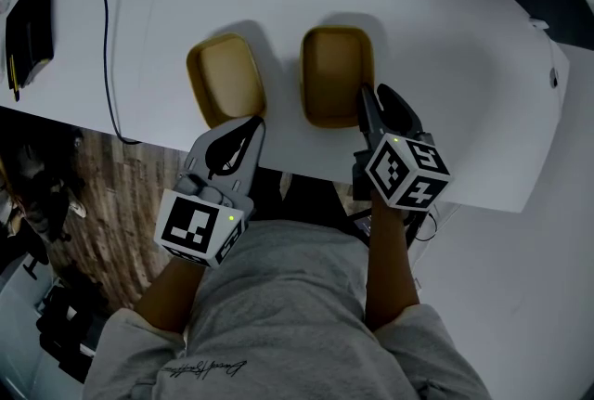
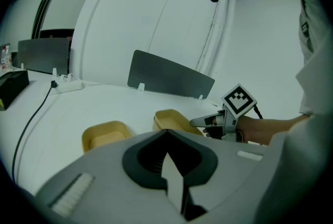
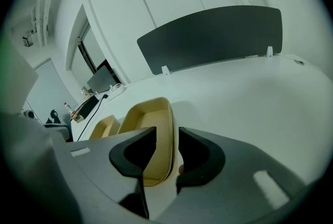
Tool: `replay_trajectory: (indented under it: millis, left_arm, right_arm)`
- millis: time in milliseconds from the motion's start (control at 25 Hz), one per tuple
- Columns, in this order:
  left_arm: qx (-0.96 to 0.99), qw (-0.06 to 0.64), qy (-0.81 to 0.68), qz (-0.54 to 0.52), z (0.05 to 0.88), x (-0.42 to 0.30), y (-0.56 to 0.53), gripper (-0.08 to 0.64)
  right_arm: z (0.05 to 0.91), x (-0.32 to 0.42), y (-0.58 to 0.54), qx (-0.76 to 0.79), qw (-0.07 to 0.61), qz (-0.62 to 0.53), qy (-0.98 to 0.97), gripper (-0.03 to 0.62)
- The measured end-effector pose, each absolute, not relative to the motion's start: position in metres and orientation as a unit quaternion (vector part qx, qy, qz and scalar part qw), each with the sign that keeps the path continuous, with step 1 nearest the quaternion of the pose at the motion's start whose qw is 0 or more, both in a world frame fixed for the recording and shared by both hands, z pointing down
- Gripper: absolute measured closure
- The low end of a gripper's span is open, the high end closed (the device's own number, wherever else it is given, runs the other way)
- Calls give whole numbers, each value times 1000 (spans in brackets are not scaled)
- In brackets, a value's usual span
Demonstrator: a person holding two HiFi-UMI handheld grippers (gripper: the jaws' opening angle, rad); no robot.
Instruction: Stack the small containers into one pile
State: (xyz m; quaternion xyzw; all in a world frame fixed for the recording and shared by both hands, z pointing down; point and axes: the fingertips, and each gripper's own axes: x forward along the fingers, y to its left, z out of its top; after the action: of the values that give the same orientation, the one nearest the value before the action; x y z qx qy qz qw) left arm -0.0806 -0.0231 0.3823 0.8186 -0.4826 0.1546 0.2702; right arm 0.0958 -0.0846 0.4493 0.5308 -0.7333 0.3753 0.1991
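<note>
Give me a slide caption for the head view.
Left container and right container sit apart on the table; open right claw straddles the right container's wall, left claw shut.

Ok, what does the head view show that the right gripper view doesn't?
Head view only: the left gripper, shut, by the left shallow yellow container. Right gripper view only: the right gripper's open jaws astride the right yellow container's side wall, and a dark grey divider panel. Both: the two containers side by side, unstacked, on the white table.

White table [image 1: 445,36] holds two tan containers [image 1: 225,80] [image 1: 336,75] and a black cable [image 1: 105,45]
</note>
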Motion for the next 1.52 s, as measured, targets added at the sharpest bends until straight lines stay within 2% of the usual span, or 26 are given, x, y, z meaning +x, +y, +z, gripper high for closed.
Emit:
replay_trajectory:
  millis: [720, 1240, 1520]
  left_arm:
    - [807, 263, -510, 140, 372, -88, -11, 558]
    - [742, 241, -614, 122, 360, -158, 18, 558]
    - [738, 249, -617, 110, 365, -184, 19, 558]
  right_arm:
    - [414, 75, -81, 495, 198, 341, -774, 442]
    - [392, 2, -71, 399, 212, 306, -838, 445]
    - [391, -45, -59, 373, 220, 306, -848, 443]
